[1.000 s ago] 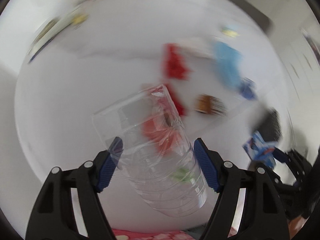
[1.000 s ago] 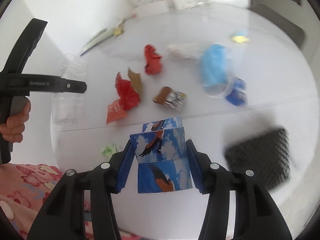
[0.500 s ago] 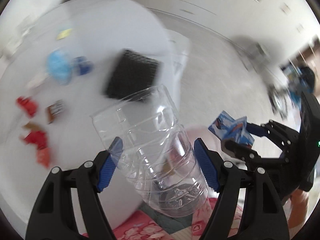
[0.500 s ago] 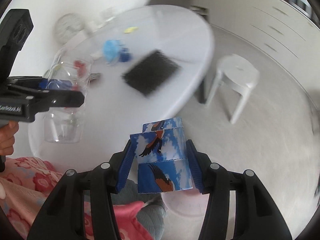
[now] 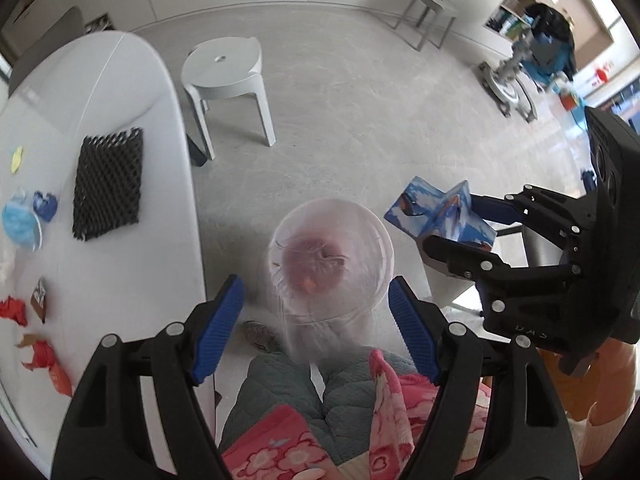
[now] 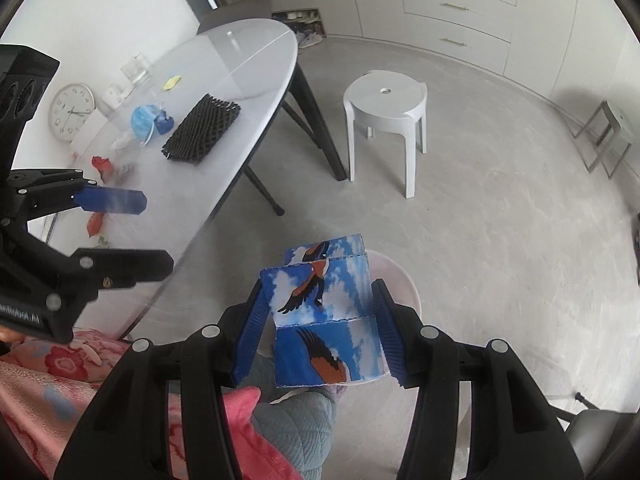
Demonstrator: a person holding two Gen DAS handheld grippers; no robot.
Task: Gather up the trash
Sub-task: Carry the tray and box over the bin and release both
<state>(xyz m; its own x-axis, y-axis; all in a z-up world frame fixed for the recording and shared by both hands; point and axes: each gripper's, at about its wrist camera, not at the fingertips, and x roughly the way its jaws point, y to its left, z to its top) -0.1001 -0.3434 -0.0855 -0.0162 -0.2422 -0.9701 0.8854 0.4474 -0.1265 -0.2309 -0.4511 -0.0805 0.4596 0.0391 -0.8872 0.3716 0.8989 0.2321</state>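
Both grippers now hang over the floor beside the table, where a second ago they were over the tabletop.

The left gripper (image 5: 316, 304) has just been opening: its blue pads (image 5: 218, 322) stand clear of the clear plastic bottle (image 5: 330, 258), which a half second ago sat clamped between them and now shows blurred, end-on, just past the fingertips, above a pale pink bin (image 6: 394, 280) on the floor. The right gripper (image 6: 320, 332) keeps its jaws about half closed, pressed on the blue bird-print carton (image 6: 324, 312) as before. Red wrappers (image 5: 14, 312), a blue mask (image 5: 18, 222) and a black mesh mat (image 5: 108, 184) lie on the white table (image 5: 120, 264), the mat near its rounded end edge.
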